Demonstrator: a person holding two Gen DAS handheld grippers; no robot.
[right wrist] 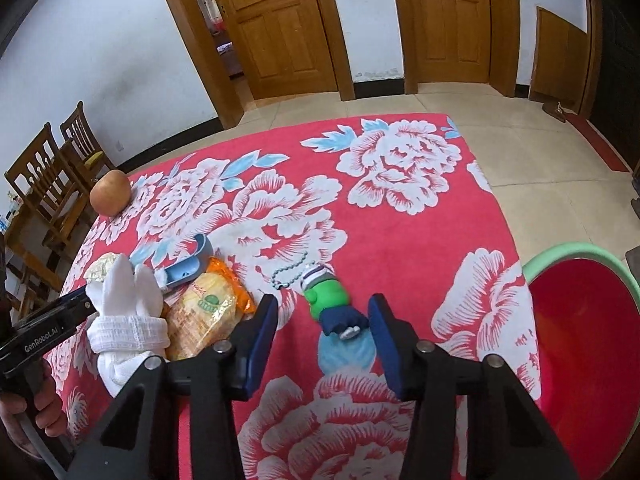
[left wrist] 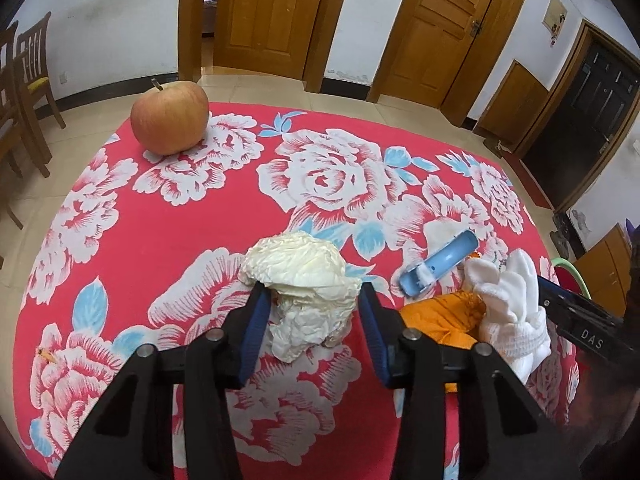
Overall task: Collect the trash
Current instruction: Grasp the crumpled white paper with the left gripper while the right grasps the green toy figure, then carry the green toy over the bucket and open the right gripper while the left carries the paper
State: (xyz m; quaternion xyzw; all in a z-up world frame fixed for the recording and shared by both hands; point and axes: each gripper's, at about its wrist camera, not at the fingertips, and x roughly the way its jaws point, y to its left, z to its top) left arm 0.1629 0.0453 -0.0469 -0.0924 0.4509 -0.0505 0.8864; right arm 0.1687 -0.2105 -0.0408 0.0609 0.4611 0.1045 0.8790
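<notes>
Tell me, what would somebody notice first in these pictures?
Probably the bright red cloth with big white flowers covering the table, and the apple alone at its far left corner. Next, the crumpled white paper between the open fingers of the left tool, and the little green toy figure in front of the right tool.

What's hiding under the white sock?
The white sock lies partly over the orange snack packet and the blue scoop. Whatever else is beneath it is covered, so I can't tell.
</notes>
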